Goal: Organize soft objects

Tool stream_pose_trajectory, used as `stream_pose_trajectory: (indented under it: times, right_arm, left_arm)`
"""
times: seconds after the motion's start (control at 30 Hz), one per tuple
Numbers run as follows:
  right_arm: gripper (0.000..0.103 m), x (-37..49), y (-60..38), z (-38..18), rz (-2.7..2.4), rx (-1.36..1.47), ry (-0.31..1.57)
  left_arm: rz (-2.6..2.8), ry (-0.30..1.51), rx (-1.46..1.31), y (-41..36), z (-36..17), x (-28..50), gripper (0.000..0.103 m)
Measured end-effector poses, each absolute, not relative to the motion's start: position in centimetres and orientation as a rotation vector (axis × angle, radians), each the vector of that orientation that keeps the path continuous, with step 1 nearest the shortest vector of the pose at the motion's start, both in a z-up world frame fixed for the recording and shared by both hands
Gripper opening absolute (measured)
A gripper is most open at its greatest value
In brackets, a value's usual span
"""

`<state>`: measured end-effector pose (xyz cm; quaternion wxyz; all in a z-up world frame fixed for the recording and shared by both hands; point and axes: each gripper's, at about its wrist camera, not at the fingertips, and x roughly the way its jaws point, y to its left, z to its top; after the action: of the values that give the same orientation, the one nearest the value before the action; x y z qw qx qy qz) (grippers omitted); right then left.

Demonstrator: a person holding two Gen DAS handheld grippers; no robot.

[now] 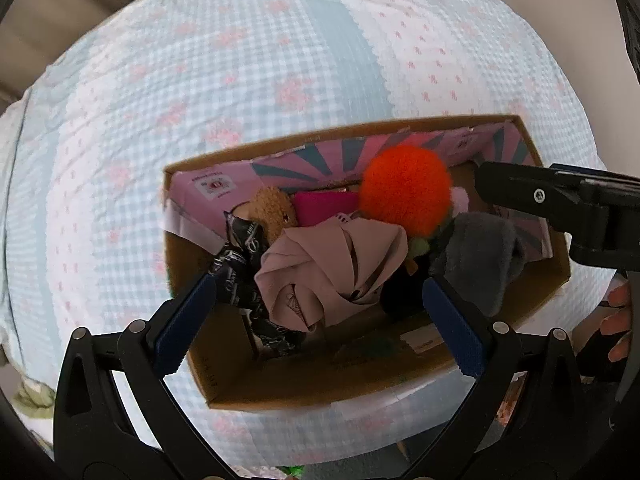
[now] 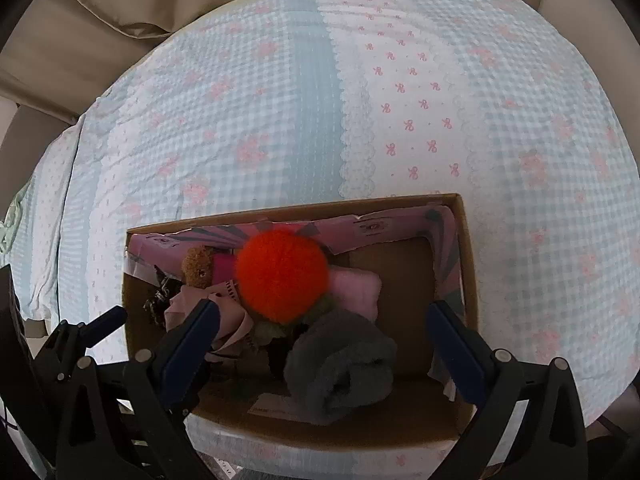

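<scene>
From your left wrist, your left gripper (image 1: 320, 316) hangs spread and empty over the cardboard box (image 1: 280, 384) on the bed quilt (image 1: 200, 80); inside sit an orange pompom (image 1: 404, 192), beige folded cloth (image 1: 332, 272), brown teddy (image 1: 274, 210) and grey towel (image 1: 476, 256). From the right wrist, your right gripper (image 2: 320, 344) is spread too, holding nothing above that towel (image 2: 344, 364). Filling looks nearly done; next, tidy what's piled.

Half buried under the orange pompom (image 2: 282, 276): a pink cloth (image 2: 356, 290). Mostly covered beside it: a brown plush (image 2: 198, 266), face unreadable.
</scene>
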<state>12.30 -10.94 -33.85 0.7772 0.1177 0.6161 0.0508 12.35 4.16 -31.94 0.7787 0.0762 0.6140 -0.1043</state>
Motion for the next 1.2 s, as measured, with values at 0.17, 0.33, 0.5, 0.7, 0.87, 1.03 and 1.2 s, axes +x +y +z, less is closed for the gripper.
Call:
stream_pose_trajectory:
  times: [0.17,0.33,0.5,0.7,0.87,1.03,1.2]
  right_arm:
    - [0.102,12.1,-11.4,-31.9,0.125,0.247,1.314]
    - [0.102,11.4,-12.2,-28.7,0.151,0.225,1.279]
    - [0.102,9.7,-13.9,-23.5,0.146,0.172,1.207]
    - [0.102,6.8,-15.3,-16.1,0.113,0.078,1.070]
    - [0.102,3.9,-16.3,-10.3,0.072,0.042,0.937]
    - [0.102,1.6,-17.0,-6.4,0.042,0.046,0.835]
    - [0.102,-0.3,-17.1,-4.1,0.018,0.036,0.754]
  left_arm:
    - [-0.201,1.292,0.152,4.0,-29.1,12.3,0.103]
    - [-0.172,1.243,0.143,3.6,-25.2,11.7,0.103]
    - [-0.135,1.158,0.131,3.1,-19.6,10.5,0.103]
    - [-0.107,0.975,0.093,2.9,-10.8,8.5,0.103]
    - [-0.070,0.805,0.068,3.0,-4.3,6.0,0.103]
    - [-0.061,0.712,0.053,3.4,-0.9,4.1,0.103]
    - [-0.059,0.655,0.042,3.8,0.8,2.6,0.103]
